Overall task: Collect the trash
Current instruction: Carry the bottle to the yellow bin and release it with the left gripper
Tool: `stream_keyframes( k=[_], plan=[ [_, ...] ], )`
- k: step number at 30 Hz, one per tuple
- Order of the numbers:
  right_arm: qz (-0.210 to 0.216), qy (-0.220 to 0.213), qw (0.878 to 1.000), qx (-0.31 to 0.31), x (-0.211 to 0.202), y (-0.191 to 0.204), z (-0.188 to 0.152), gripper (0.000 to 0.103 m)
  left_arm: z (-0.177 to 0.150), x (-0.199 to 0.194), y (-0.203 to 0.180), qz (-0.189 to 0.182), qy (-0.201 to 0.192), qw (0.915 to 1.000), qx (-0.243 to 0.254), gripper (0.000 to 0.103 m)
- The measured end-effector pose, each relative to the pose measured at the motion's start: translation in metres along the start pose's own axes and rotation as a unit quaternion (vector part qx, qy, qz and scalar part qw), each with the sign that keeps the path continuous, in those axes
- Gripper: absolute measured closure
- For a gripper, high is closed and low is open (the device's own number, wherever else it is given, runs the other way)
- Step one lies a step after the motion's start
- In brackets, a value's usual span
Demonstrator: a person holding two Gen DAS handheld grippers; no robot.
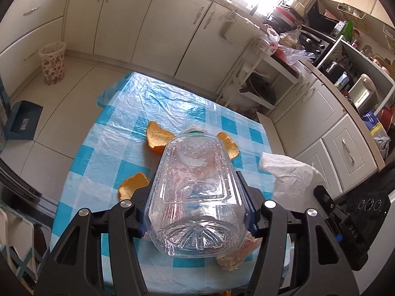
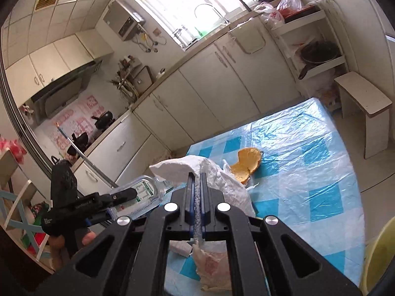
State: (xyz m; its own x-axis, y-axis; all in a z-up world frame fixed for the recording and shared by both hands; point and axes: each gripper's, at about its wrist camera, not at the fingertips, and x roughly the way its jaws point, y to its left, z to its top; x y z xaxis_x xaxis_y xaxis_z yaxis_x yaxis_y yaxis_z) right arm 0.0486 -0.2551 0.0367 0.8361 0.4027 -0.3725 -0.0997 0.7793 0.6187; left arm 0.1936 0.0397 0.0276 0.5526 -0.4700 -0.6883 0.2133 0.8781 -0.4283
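Note:
A clear plastic bottle [image 1: 195,185] lies base-first between the fingers of my left gripper [image 1: 195,190], which is shut on its sides above the blue-checked table [image 1: 118,135]. Three orange peels [image 1: 158,137] lie on the cloth around it. My right gripper [image 2: 197,175] is shut on a white paper towel [image 2: 172,169] that hangs crumpled over its fingertips. The left wrist view shows this towel [image 1: 288,177] at the right. One peel [image 2: 246,165] lies just beyond it. A crumpled pinkish wrapper [image 2: 212,268] lies on the table under the right gripper. The bottle [image 2: 145,192] shows left of it.
A floral waste bin [image 1: 53,64] stands on the floor by the cabinets, and a blue dustpan [image 1: 23,120] lies nearer. A white stool [image 2: 363,108] stands past the table's far corner. A yellow object [image 2: 380,254] sits at the lower right edge. A hand [image 2: 86,239] holds the left gripper.

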Motion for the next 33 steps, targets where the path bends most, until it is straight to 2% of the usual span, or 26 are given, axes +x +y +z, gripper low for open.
stream_keyframes(
  k=[7, 13, 18, 25, 27, 28, 31, 33],
  plan=[
    [-0.053, -0.055, 0.997, 0.033, -0.055, -0.041, 0.014, 0.099, -0.007, -0.006, -0.026, -0.046, -0.017, 0.9981, 0.036, 0.048],
    [-0.144, -0.054, 0.986, 0.067, -0.106, -0.091, 0.006, 0.099, -0.02, -0.003, -0.064, -0.087, -0.013, 0.9928, 0.081, 0.048],
    [-0.22, -0.009, 0.97, 0.108, -0.138, -0.146, -0.013, 0.099, -0.04, 0.004, -0.118, -0.123, 0.005, 0.9849, 0.122, 0.048],
    [-0.32, 0.111, 0.928, 0.154, -0.139, -0.23, -0.056, 0.099, -0.089, 0.027, -0.208, -0.154, 0.056, 0.9676, 0.192, 0.048],
    [-0.329, 0.145, 0.917, 0.173, -0.134, -0.251, -0.069, 0.098, -0.107, 0.038, -0.231, -0.16, 0.071, 0.9631, 0.205, 0.048],
    [-0.328, 0.165, 0.911, 0.187, -0.129, -0.262, -0.075, 0.096, -0.115, 0.043, -0.239, -0.161, 0.078, 0.9613, 0.209, 0.048],
    [-0.35, 0.174, 0.896, 0.211, -0.126, -0.277, -0.077, 0.052, -0.144, 0.063, -0.263, -0.163, 0.108, 0.9559, 0.22, 0.048],
    [-0.354, 0.147, 0.901, 0.205, -0.135, -0.271, -0.066, 0.048, -0.161, 0.077, -0.272, -0.158, 0.126, 0.9533, 0.224, 0.048]
  ],
)
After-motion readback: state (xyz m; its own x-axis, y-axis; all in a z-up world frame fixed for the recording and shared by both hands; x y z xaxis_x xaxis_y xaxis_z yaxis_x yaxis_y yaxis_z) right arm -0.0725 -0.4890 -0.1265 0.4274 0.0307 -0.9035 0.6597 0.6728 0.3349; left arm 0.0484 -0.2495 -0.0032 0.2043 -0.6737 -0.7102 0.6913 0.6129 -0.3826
